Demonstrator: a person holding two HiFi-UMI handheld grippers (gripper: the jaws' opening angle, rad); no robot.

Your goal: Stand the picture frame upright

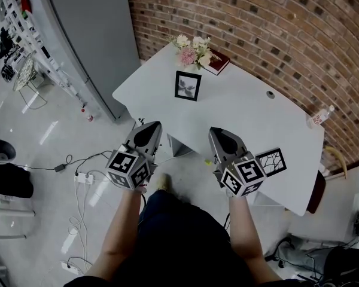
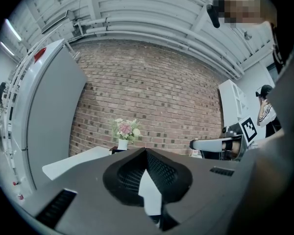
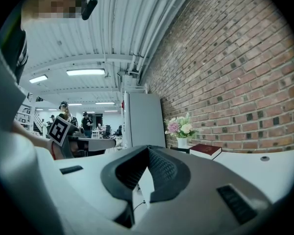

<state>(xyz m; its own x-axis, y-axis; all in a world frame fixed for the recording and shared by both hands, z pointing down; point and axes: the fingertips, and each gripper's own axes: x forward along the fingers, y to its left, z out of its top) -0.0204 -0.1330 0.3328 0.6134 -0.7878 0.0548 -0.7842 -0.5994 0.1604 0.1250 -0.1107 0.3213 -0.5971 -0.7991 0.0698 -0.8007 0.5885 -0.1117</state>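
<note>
A grey cabinet (image 1: 90,34) stands at the far left. The left gripper (image 1: 147,131) is held level before the near edge of the white table (image 1: 245,109), its jaws pressed together with nothing between them. Further back, one picture frame (image 1: 188,85) stands upright on the table, in front of a vase of flowers (image 1: 193,49) and a red book (image 1: 217,62). The right gripper (image 1: 222,137) is likewise closed and empty. Just beside its marker cube, a second picture frame (image 1: 271,161) lies flat at the table's edge. A bottle (image 1: 321,116) stands at the far right.
</note>
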